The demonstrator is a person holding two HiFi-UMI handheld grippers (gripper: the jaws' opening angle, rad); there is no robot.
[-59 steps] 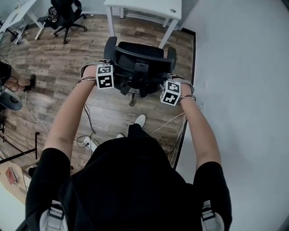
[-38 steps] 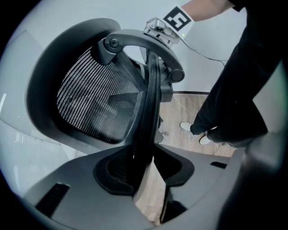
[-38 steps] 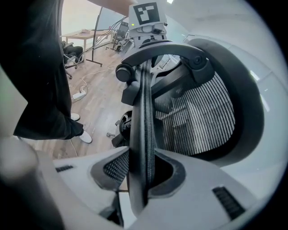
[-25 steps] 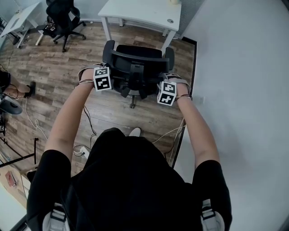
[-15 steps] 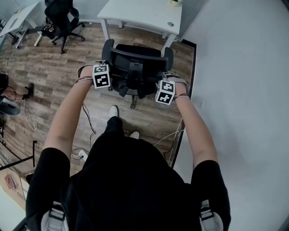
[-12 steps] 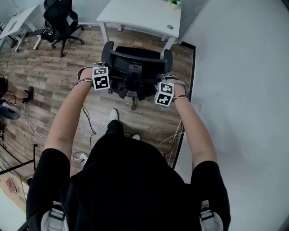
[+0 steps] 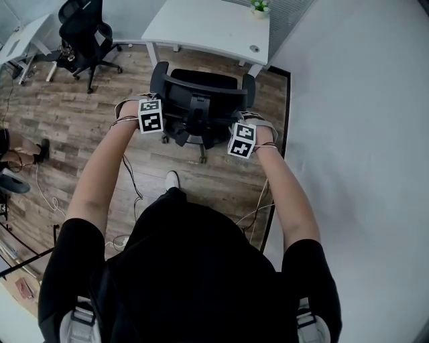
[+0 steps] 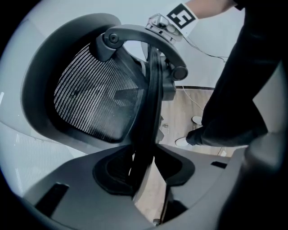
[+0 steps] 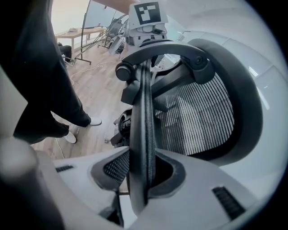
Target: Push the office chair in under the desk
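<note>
— Where do we have the chair (image 7: 201, 100)?

— On the wood floor (image 7: 80, 120), just in front of the white desk (image 7: 201, 27). Its back is to us and its seat faces the desk. The wall (image 7: 362, 134) runs close along its right side. From the head view we cannot tell whether the seat's front edge is under the top.

— And our grippers?

— We hold one at each side of the backrest (image 7: 175, 79), arms (image 7: 100, 174) stretched forward. The left gripper (image 8: 143, 173) is clenched on the left rim (image 8: 150, 112) of the back. The dark rim runs up between its pads, with the mesh (image 8: 94, 103) to the left of it in that view. A thin strip of floor shows beside the rim, low in the jaws.

— The right gripper (image 9: 143, 173)?

— It grasps the right rim the same way. The rim fills the gap between its pads, and the mesh lies off to the right in its own view. Each gripper view shows the other gripper's marker cube across the top of the back.

— What else do we see?

— A small plant (image 7: 260, 5) sits at the desk's far right corner. A second chair (image 7: 84, 30) stands well apart at the upper left. Cables (image 7: 50, 194) trail over the floor on the left. One white shoe (image 7: 172, 179) of ours shows below the chair in the head view.
</note>
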